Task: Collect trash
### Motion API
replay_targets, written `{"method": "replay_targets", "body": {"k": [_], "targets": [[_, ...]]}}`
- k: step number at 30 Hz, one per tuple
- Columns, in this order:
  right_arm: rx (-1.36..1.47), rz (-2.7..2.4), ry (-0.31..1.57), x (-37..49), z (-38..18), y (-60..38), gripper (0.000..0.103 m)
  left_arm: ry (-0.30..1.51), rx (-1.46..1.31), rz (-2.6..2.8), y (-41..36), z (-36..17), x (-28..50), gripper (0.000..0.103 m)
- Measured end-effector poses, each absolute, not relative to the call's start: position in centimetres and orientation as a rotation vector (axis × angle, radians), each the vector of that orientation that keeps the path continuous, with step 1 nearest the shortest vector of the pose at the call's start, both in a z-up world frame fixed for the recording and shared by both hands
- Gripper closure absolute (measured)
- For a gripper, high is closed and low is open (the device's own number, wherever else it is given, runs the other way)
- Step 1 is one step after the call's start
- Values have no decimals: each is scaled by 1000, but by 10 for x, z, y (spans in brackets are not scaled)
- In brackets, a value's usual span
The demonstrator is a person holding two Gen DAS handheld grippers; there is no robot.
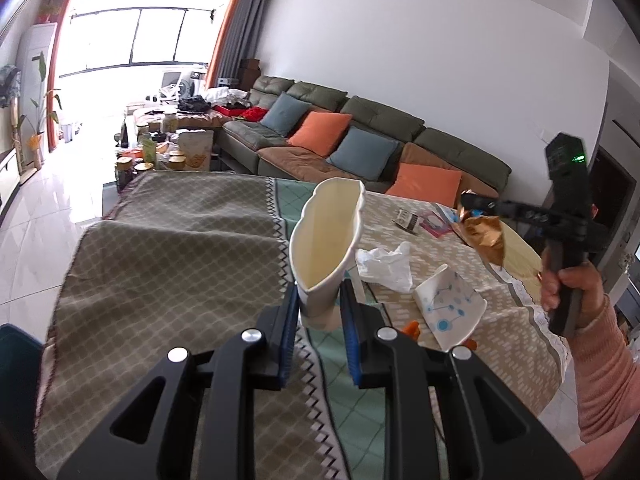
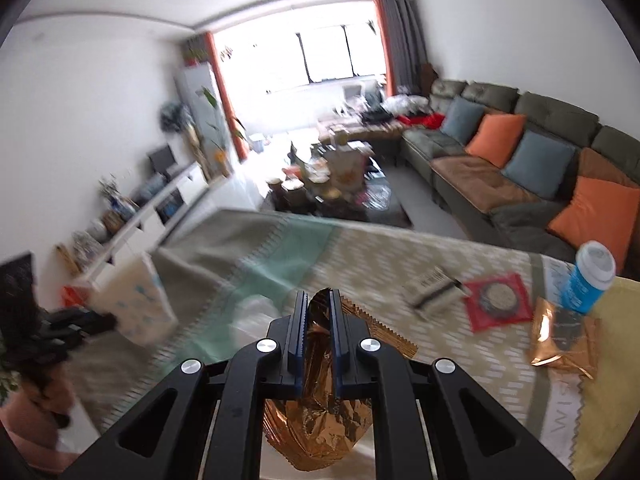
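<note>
Most of both views is taken up by a table under a patterned cloth (image 1: pixel 168 240), w/ a green sofa (image 1: pixel 360 128) behind it along the wall. A white paper cup (image 1: pixel 326 240), squashed flat-ish, is clamped at its base in the left gripper (image 1: pixel 319 312); jaws are nearly closed, pads pressed on both sides, cup raised above the cloth. A crumpled copper foil wrapper (image 2: pixel 316 412) is pinched in the right gripper (image 2: pixel 319 320), jaws fully closed on it, wrapper hanging below the fingers, off the table.

Left lying on the cloth: a 2nd paper cup w/ blue dots (image 1: pixel 450 306), tipped on its side near the table's edge; a crumpled white tissue (image 1: pixel 386 266) just beside the held cup; another copper wrapper (image 2: pixel 564 336) at the far right; a red packet (image 2: pixel 498 296) beside a small barcoded box (image 2: pixel 430 286). A blue bottle w/ white cap (image 2: pixel 588 280) is seen at the second wrapper.
</note>
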State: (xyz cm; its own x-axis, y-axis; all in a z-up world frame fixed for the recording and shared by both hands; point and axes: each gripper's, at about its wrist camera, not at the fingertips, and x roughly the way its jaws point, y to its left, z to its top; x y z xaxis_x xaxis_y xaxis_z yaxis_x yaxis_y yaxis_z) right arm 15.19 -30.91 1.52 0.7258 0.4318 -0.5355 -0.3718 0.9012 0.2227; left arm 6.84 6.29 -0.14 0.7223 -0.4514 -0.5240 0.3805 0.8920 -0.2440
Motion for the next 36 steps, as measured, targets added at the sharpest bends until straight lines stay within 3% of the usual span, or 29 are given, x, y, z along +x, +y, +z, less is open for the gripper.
{"method": "replay_targets", "body": {"k": [10, 36], "targets": [[130, 696, 538, 125, 36, -220, 93, 580, -154, -341, 116, 4, 36, 81], [116, 1105, 628, 131, 13, 14, 92, 595, -272, 106, 285, -7, -30, 81]]}}
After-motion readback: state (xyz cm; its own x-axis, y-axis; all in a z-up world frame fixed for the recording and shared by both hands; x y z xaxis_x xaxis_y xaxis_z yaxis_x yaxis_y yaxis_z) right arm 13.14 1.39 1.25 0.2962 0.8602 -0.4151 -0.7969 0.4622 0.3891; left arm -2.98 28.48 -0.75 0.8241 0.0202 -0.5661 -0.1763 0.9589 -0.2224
